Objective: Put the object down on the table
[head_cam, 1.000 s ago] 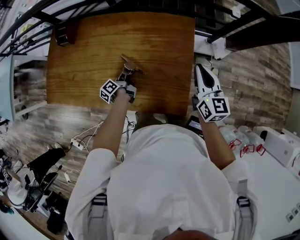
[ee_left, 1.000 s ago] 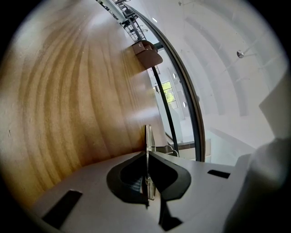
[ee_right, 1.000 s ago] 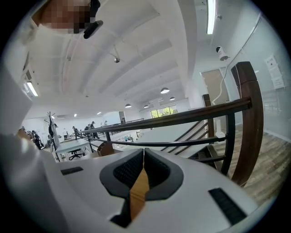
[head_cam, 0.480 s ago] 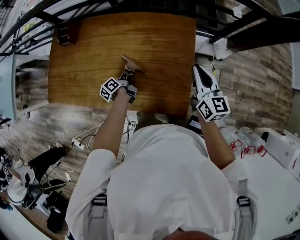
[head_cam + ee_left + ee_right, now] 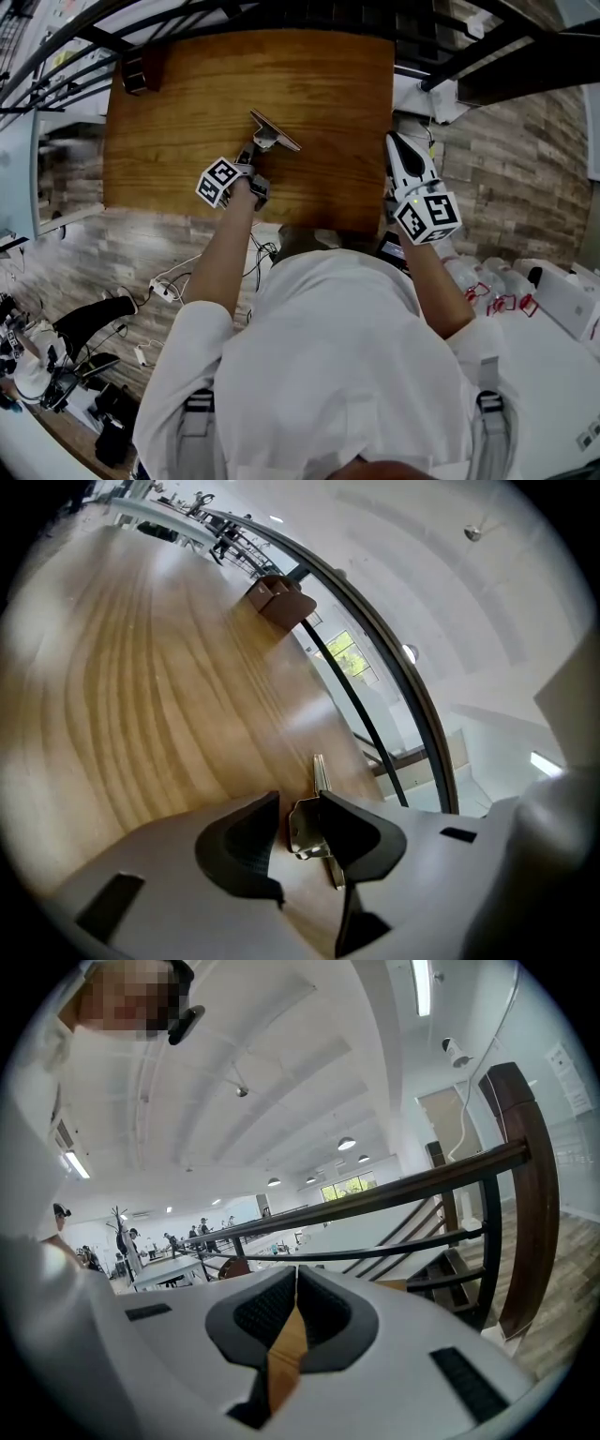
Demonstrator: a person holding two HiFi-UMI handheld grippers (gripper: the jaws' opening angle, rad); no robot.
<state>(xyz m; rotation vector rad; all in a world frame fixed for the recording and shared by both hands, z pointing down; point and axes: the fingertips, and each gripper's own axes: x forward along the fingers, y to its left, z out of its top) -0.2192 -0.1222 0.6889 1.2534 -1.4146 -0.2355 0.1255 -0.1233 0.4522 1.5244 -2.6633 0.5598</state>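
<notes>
A flat metal tool (image 5: pixel 275 129) with a long thin blade lies on the wooden table (image 5: pixel 187 94) near its middle. My left gripper (image 5: pixel 255 150) reaches to it from the near side. In the left gripper view the tool's metal bracket (image 5: pixel 305 827) stands between the jaws of the left gripper (image 5: pixel 298 808), close against the right one, with a gap to the left one. These jaws are opening. My right gripper (image 5: pixel 401 141) hovers off the table's right edge. Seen in its own view, the right gripper (image 5: pixel 296 1274) has its jaws together with nothing between them.
A small brown box (image 5: pixel 137 70) stands at the table's far left corner, also seen as the brown box (image 5: pixel 281 600) ahead of the left gripper. A dark railing (image 5: pixel 487 47) runs behind and to the right of the table. Cables and equipment (image 5: pixel 84 337) lie on the floor at the near left.
The left gripper and the tool stay at about the same spot on the table. The right gripper has barely moved.
</notes>
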